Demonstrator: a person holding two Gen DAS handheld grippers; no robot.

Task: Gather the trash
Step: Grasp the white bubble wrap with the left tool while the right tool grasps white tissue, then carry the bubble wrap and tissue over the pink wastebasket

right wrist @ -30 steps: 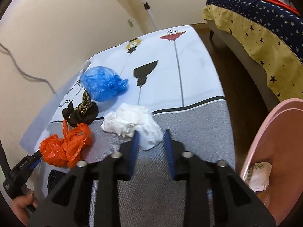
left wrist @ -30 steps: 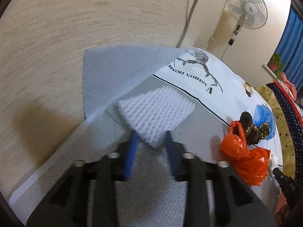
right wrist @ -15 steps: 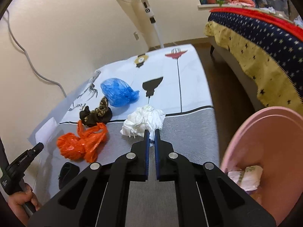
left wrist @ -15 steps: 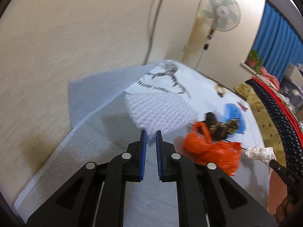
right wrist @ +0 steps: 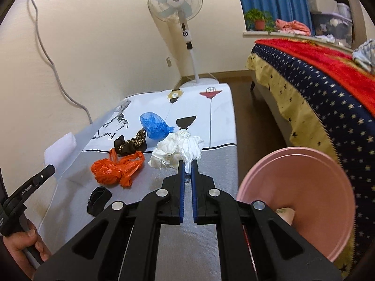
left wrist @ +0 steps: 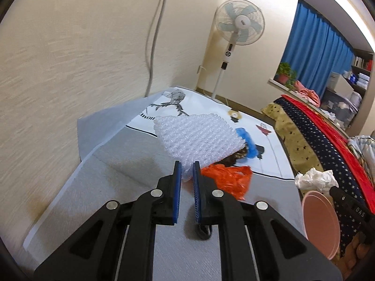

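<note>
Risk sits mostly with the pink bin [right wrist: 297, 201], the largest thing near the right hand-held gripper [right wrist: 187, 167]: it stands low and to that gripper's right, just off the tabletop [right wrist: 211, 164] edge and close against the bed [right wrist: 316, 93], so a hurried swing could knock its rim or drop the load in the narrow floor gap between them. One piece of trash already lies inside it.

That gripper's jaws, having just closed, pinch only a thin tail of the crumpled white paper [right wrist: 178, 149]; the bulk hangs ahead of the tips, clear of the tabletop, and I judge it could tear or slide out on the way across.

In the left wrist view, the left hand-held gripper [left wrist: 186, 168], also just closed, nips one corner of the bubble wrap sheet [left wrist: 199, 138], which fans out ahead of it in the air. Such a floppy sheet could brush the wall [left wrist: 70, 58] close on that gripper's left, or drag the orange bag [left wrist: 225, 178] lying just below and to its right.

Room is best straight up and ahead over the cloth. Beyond the orange bag lie a dark patterned wrapper [right wrist: 131, 144] and a blue bag [right wrist: 154, 126]; a small black band [right wrist: 98, 199] lies nearer the right gripper's left.
</note>
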